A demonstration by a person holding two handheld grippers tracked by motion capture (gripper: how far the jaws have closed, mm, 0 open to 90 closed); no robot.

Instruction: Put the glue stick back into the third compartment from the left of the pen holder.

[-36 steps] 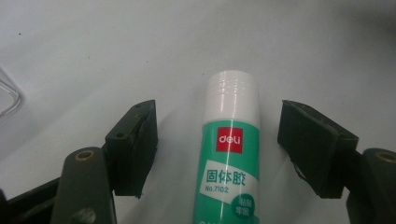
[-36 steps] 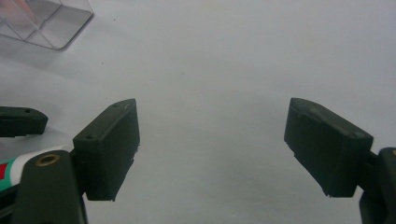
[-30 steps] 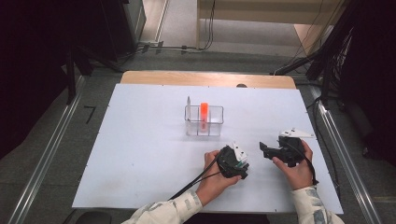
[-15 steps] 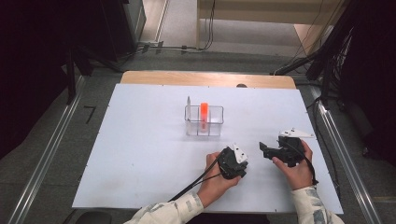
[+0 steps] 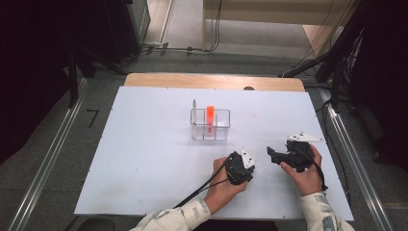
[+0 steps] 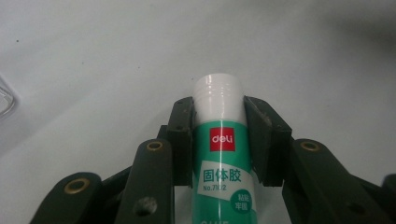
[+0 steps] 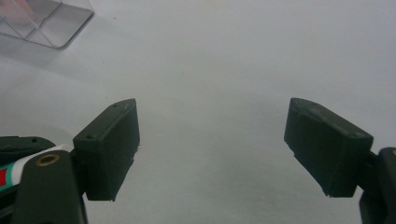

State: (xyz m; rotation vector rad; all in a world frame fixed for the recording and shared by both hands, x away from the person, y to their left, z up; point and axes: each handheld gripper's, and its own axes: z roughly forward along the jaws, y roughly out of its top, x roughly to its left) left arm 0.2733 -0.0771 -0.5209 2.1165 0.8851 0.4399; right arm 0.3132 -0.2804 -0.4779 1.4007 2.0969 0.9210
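Since the earlier frame neither hand has shifted on the table (image 5: 144, 163); the one change is at the left gripper (image 6: 218, 140), whose jaws have just been closing and now clench the glue stick (image 6: 223, 154) between them, pads on the upper part of its body just below the cap. I judge the stick to lie low at the near middle of the table, under my left hand (image 5: 226, 185), well short of the clear organizer (image 5: 210, 125). The right gripper (image 7: 212, 140) stands released and empty, beside the left one. Risks, as I judge them: the stick is a smooth, glossy plastic cylinder with a green label, so flat hard pads may let it roll or slide out under a quick lift; a grip this near the ribbed white cap leaves the long tail free to swing and pivot. The organizer is thin, transparent, rigid plastic with narrow square cells, one holding an orange tube (image 5: 210, 115); a tilted stick could catch a rim and tip the light organizer over.
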